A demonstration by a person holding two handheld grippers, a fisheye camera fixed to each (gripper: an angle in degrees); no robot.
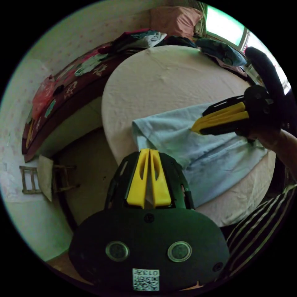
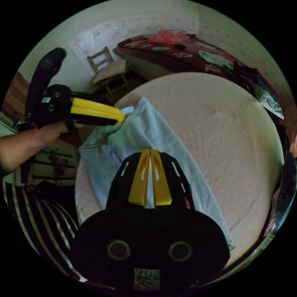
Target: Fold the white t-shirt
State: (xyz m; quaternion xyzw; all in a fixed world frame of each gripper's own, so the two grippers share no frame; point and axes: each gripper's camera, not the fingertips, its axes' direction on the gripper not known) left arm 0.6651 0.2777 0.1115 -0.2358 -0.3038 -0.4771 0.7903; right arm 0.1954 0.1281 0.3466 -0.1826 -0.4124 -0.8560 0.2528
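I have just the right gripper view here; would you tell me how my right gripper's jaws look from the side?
Observer: In the left gripper view, the right gripper has its jaws pressed together, with the tips on the upper edge of the white t-shirt.
Operator: Thank you. What lies past the table on the side behind my camera?
Observer: A heap of dark clothes sits just past the rim of the table.
Operator: Is there a light source that way?
Observer: Yes, a bright window is above that heap.
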